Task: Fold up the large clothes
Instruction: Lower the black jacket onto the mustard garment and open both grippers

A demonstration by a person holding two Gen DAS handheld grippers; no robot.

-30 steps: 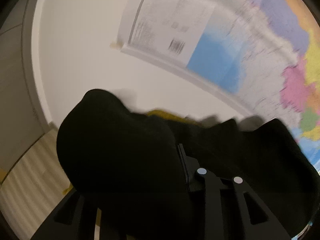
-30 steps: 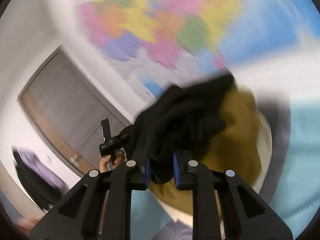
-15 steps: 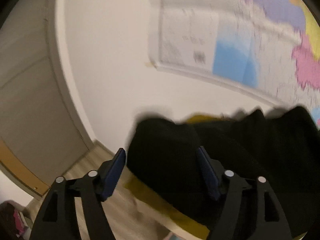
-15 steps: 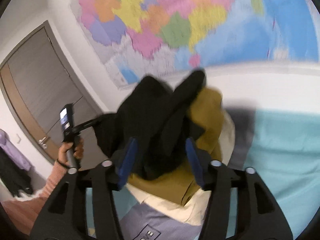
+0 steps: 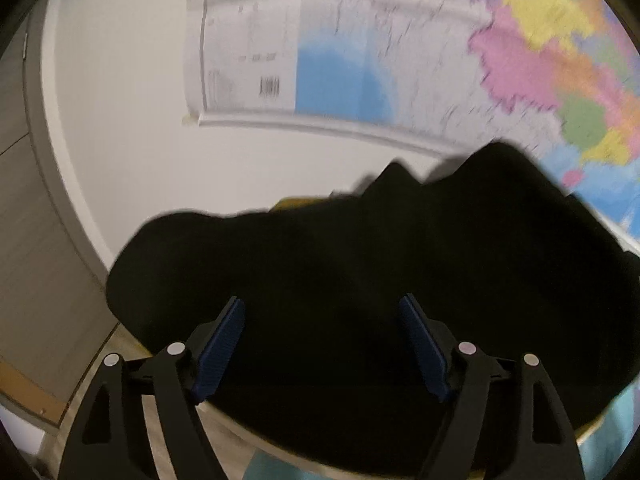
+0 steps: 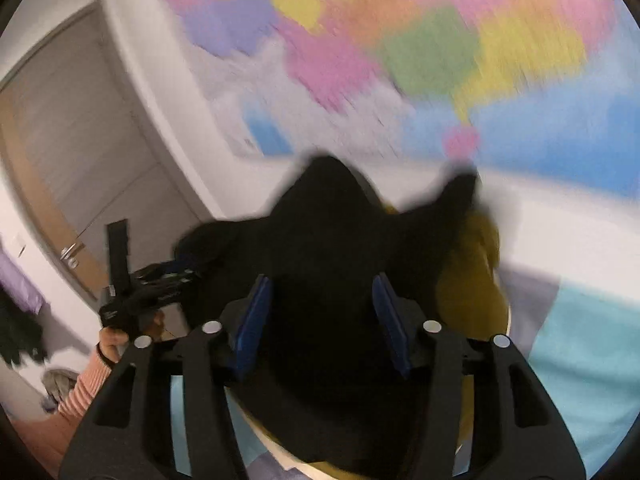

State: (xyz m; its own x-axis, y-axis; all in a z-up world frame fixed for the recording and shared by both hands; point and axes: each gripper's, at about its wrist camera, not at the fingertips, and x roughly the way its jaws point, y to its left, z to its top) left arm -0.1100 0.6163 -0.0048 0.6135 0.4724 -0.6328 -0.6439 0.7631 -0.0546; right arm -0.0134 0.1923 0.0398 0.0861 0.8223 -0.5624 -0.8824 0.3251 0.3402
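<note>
A bulky black garment (image 5: 360, 272) lies in a heap on top of an olive-yellow garment (image 6: 468, 288); it also shows in the right wrist view (image 6: 332, 248). My left gripper (image 5: 320, 312) is open, its blue pads (image 5: 222, 344) spread wide with the black cloth in front of and between them, not pinched. My right gripper (image 6: 324, 292) is open too, its pads (image 6: 256, 316) apart on either side of the black cloth. The left gripper (image 6: 160, 280) and the hand holding it show at the left of the right wrist view.
A coloured wall map (image 5: 440, 60) hangs behind the pile on a white wall. A grey door (image 6: 68, 128) stands at the left. A light blue sheet (image 6: 592, 348) and a cream cloth edge (image 6: 280, 448) lie under the pile.
Both grippers were shut on the black garment a second ago and have opened and let it go. The garment has dropped onto the pile, and both cameras have swung.
</note>
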